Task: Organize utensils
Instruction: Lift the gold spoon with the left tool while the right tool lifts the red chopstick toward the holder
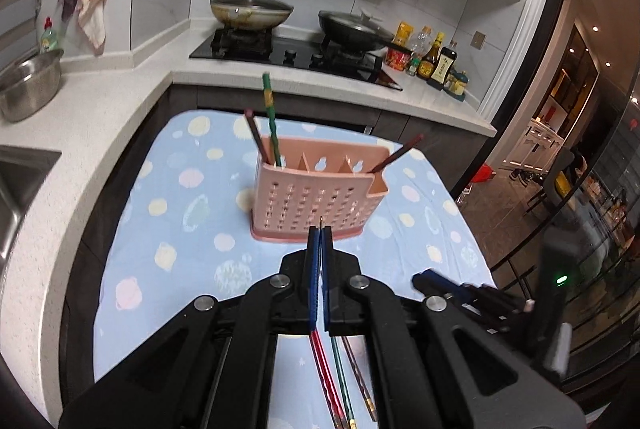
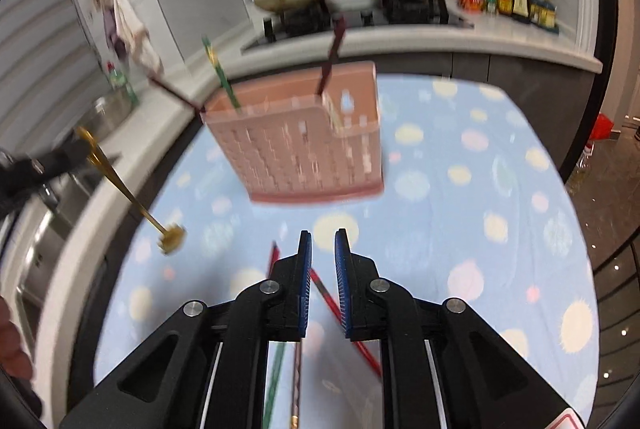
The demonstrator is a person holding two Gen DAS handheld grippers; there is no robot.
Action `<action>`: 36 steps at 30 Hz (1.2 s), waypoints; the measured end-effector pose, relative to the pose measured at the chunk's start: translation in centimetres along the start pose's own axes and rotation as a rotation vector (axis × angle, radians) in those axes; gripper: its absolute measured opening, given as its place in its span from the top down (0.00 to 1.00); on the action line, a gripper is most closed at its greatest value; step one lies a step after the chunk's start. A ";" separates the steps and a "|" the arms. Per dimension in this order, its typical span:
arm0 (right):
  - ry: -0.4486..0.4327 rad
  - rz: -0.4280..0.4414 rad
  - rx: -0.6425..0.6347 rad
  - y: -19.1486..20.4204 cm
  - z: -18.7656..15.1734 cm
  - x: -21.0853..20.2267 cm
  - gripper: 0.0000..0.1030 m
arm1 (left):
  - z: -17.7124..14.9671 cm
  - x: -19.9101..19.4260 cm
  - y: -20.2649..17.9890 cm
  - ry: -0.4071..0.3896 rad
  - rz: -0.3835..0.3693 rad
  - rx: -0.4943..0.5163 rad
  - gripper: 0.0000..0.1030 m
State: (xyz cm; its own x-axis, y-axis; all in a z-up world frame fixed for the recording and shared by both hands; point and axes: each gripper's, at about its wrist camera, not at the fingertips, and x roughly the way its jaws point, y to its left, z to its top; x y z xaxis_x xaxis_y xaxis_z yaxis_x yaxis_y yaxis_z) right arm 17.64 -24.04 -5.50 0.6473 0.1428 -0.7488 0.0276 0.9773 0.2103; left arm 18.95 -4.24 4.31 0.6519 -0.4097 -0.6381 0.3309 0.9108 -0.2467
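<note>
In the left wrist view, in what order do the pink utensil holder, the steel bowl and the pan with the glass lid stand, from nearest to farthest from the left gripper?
From the left gripper:
1. Pink utensil holder, straight ahead on the dotted cloth.
2. Steel bowl, far to the left on the counter.
3. Pan with the glass lid, at the back on the stove.

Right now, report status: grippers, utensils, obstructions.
Left gripper shut on gold fork. Right gripper open above red chopstick. Pink holder upright, three chopsticks in. Nothing blocking it.
</note>
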 end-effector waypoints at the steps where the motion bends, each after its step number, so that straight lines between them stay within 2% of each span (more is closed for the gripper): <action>1: 0.021 0.000 -0.002 0.0 -0.6 0.9 0.87 | -0.5 0.2 0.3 0.008 0.005 -0.004 0.99; 4: 0.062 -0.004 -0.019 0.4 -1.8 3.1 0.87 | -1.6 1.1 1.1 0.031 0.012 -0.026 0.99; 13: 0.134 -0.017 -0.106 1.6 -2.7 8.1 0.87 | -4.2 4.7 2.8 0.094 0.069 -0.051 0.99; 21: 0.168 -0.012 -0.114 1.4 -2.2 10.6 0.87 | -4.7 6.7 4.0 0.137 0.062 -0.086 0.99; 29: 0.150 -0.024 -0.125 1.7 -2.0 10.6 0.90 | -4.5 6.9 4.0 0.140 0.055 -0.087 0.99; 32: 0.114 -0.023 -0.113 1.6 -1.3 9.1 0.91 | -4.4 6.5 3.9 0.134 0.056 -0.085 0.99; 36: 0.025 -0.020 -0.095 1.5 0.4 5.4 0.92 | -3.9 5.4 3.5 0.116 0.051 -0.076 0.99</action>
State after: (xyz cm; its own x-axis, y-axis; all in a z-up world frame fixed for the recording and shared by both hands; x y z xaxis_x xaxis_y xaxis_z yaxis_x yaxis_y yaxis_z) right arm 21.43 -21.91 -9.00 0.6283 0.1254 -0.7678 -0.0322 0.9903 0.1353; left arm 20.98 -3.04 -2.83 0.5824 -0.3578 -0.7300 0.2439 0.9335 -0.2630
